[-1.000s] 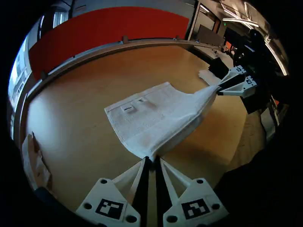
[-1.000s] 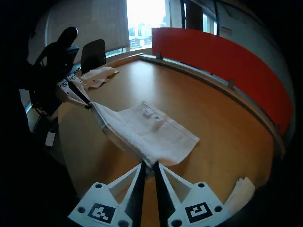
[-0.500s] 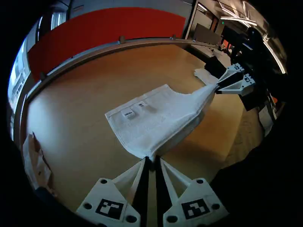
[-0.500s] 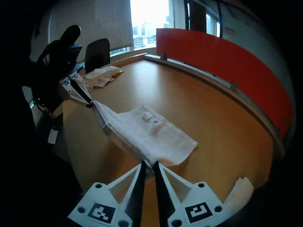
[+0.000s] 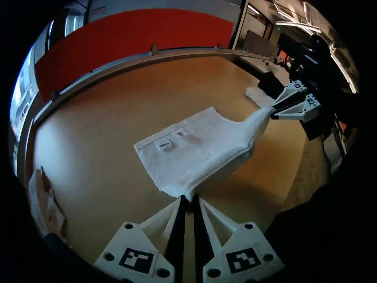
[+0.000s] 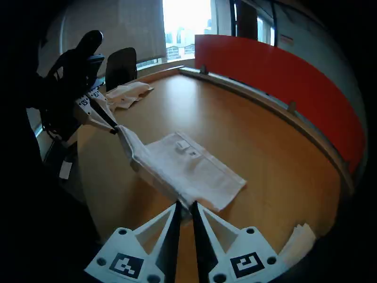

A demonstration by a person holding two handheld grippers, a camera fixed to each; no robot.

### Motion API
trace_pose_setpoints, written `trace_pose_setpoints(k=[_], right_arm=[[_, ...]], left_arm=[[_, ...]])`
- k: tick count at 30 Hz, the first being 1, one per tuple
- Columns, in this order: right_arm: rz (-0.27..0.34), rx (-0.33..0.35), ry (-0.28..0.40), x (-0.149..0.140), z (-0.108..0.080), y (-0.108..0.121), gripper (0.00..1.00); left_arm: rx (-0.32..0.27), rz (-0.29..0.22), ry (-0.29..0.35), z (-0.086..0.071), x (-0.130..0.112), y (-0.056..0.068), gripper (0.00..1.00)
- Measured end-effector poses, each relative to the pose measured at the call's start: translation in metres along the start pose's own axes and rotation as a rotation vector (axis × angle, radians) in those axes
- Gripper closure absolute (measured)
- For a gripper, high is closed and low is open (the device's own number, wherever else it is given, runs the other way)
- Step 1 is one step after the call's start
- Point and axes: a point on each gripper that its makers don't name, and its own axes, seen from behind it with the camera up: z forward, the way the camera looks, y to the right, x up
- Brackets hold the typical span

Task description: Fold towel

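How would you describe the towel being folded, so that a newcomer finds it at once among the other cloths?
On the big wooden table before the red partition, look at the middle: a white towel lies spread there. Unlike the rumpled cloth pile near the chair, it bears two small tags, and the left gripper and right gripper each pinch a corner.

There is one curved wooden table [image 5: 94, 141], and one white terry towel [image 5: 198, 146] near its front edge. Two heaps of crumpled pale cloth sit at its end edges: the window-end heap [image 6: 126, 93] and the opposite-end heap [image 6: 299, 238]. Two white two-finger grippers: left gripper [image 5: 188, 200], right gripper [image 6: 185, 205]. One long red partition panel [image 6: 282, 80] lines the back edge. One dark office chair [image 6: 118, 68].
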Motion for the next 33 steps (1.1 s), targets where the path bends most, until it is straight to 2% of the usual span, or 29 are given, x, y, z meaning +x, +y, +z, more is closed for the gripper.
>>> trace_pose_setpoints(k=[11, 20, 33], right_arm=[[0.015, -0.025, -0.003, 0.007, 0.023, 0.025, 0.83], [0.037, -0.047, -0.020, 0.005, 0.046, 0.048, 0.83], [0.066, -0.052, -0.060, -0.011, 0.067, 0.064, 0.83]], left_arm=[[0.034, -0.007, 0.014, 0.027, 0.021, -0.026, 0.89], [0.062, 0.003, 0.001, 0.054, 0.032, -0.049, 0.89], [0.059, 0.014, -0.024, 0.082, 0.030, -0.059, 0.88]])
